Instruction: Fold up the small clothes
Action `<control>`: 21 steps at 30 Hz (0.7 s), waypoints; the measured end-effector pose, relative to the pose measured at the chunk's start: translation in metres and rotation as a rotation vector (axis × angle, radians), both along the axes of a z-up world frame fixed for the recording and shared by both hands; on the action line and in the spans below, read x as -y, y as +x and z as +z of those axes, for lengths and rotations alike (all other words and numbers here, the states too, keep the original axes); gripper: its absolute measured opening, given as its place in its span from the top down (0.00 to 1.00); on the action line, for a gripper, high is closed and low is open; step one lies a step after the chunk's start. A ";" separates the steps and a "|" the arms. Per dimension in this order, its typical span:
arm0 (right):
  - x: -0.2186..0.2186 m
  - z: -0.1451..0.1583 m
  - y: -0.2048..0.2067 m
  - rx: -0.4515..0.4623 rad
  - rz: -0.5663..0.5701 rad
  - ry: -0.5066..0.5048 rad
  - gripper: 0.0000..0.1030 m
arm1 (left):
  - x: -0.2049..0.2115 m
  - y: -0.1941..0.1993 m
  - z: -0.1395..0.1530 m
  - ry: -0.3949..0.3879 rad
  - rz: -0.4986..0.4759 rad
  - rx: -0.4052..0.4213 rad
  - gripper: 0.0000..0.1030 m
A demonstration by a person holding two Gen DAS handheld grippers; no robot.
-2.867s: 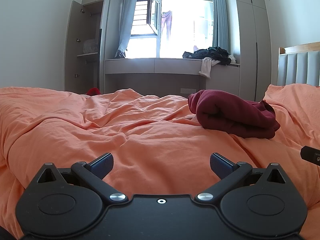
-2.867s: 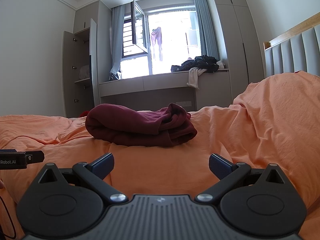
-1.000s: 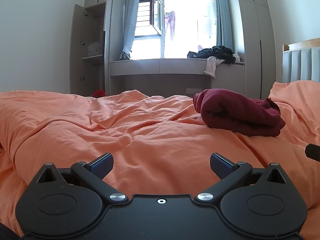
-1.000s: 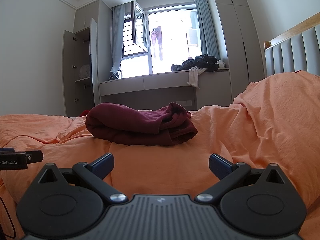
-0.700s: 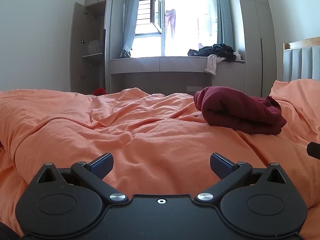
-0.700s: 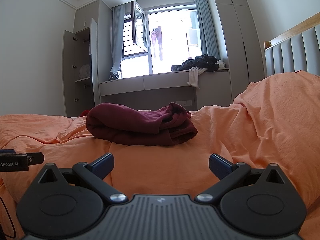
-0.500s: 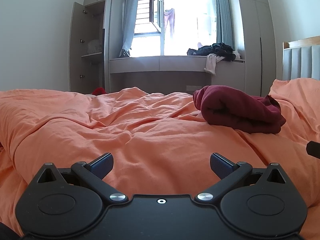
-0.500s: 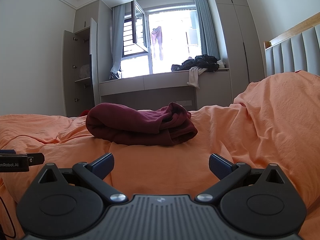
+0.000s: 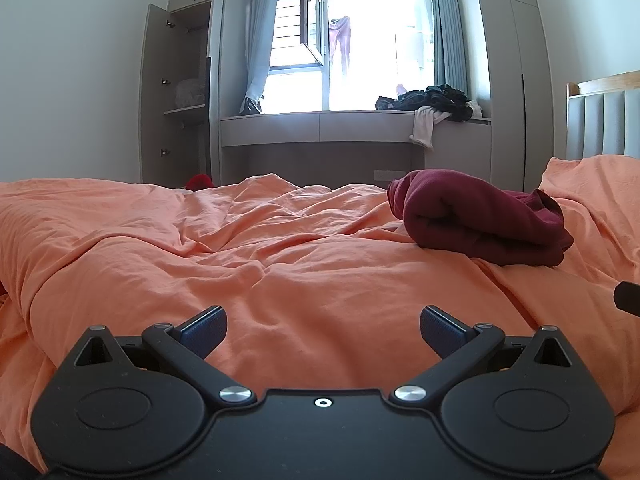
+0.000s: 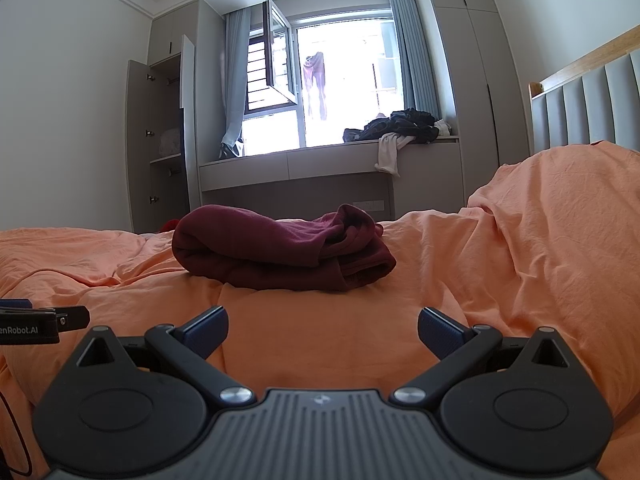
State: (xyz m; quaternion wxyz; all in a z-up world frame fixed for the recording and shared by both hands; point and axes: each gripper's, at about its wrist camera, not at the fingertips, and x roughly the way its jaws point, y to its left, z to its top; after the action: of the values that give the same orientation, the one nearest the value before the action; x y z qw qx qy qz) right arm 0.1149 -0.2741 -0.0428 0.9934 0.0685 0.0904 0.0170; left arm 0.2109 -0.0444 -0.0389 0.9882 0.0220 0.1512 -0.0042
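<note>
A dark red garment (image 9: 480,220) lies folded in a thick bundle on the orange bed cover (image 9: 280,272), ahead and to the right in the left wrist view. In the right wrist view the garment (image 10: 280,252) lies straight ahead, slightly left. My left gripper (image 9: 323,330) is open and empty, low over the cover, well short of the garment. My right gripper (image 10: 323,330) is open and empty, a short way in front of the garment. The left gripper's tip (image 10: 40,322) shows at the left edge of the right wrist view.
The cover rises in a mound (image 10: 560,216) on the right, before a grey padded headboard (image 10: 592,108). A window bench (image 9: 340,128) with a pile of dark clothes (image 9: 432,98) stands beyond the bed. An open wardrobe (image 9: 180,96) is at the left.
The left gripper's view has shifted slightly, the garment sitting a little lower and further right. The right gripper has not moved. Both stay open.
</note>
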 end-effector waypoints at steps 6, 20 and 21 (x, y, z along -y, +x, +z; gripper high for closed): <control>0.000 -0.001 0.000 -0.001 0.001 -0.001 0.00 | 0.000 0.000 0.000 0.001 0.000 -0.001 0.00; 0.000 0.000 0.000 -0.002 0.001 0.000 0.00 | 0.001 0.001 -0.001 0.004 -0.001 -0.005 0.00; -0.001 -0.001 0.000 -0.003 0.002 0.000 0.00 | 0.001 0.001 -0.001 0.005 -0.002 -0.006 0.00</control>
State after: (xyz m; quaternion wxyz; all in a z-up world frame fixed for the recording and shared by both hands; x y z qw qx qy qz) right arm 0.1151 -0.2731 -0.0439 0.9932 0.0685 0.0919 0.0178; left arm 0.2122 -0.0451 -0.0401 0.9877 0.0244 0.1542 -0.0047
